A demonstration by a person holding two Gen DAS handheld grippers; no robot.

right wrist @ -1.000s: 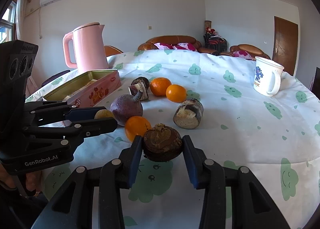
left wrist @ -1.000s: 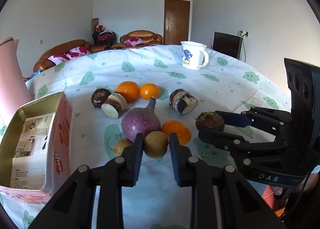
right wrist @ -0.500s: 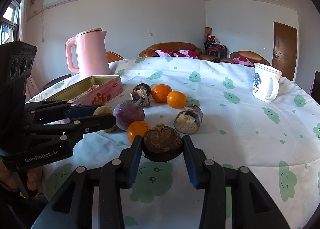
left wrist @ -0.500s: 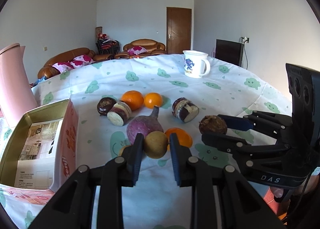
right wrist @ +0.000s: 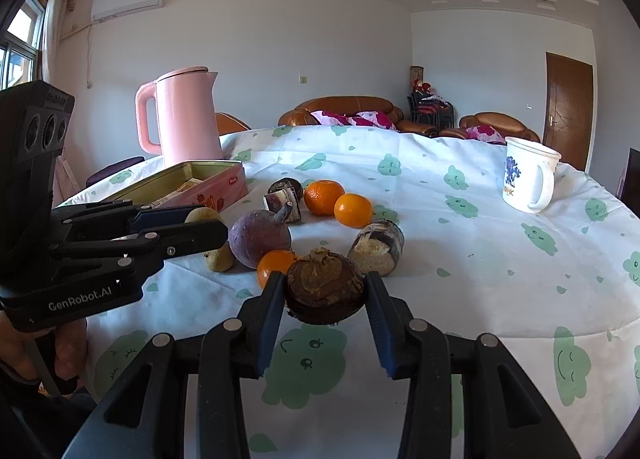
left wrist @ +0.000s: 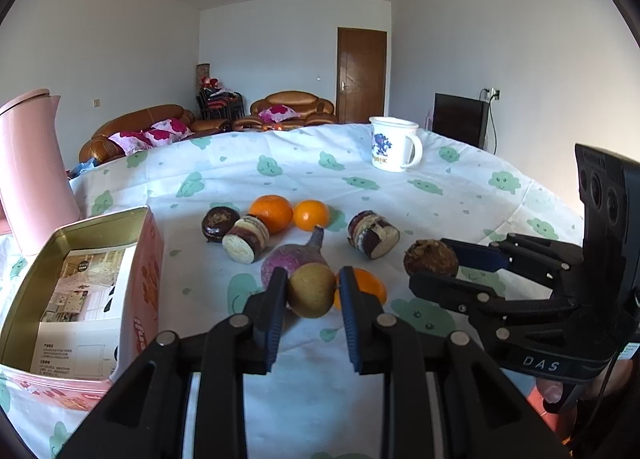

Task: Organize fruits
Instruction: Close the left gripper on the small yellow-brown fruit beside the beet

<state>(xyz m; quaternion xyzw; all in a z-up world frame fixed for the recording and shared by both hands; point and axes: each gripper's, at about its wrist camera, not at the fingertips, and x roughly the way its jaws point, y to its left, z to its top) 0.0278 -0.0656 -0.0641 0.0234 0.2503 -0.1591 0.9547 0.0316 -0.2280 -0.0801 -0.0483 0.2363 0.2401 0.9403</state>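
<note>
My left gripper (left wrist: 312,291) pinches a small yellow-brown fruit (left wrist: 311,290), lifted clear of the tablecloth (left wrist: 280,399). My right gripper (right wrist: 325,291) clamps a dark brown fruit (right wrist: 325,287). Behind them lie a beet (right wrist: 260,237) and oranges (right wrist: 324,197); the tin box (left wrist: 80,279) sits far left.

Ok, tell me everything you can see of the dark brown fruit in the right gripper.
The dark brown fruit is round and squat, with a rough, dull, dried-looking skin and a paler tan, wrinkled crown on top. It is clamped between the two blue pads of the right gripper, one on each side, and looks lifted just clear of the tablecloth, crown up. An orange lies right behind it. The left wrist view shows the same grip.
</note>
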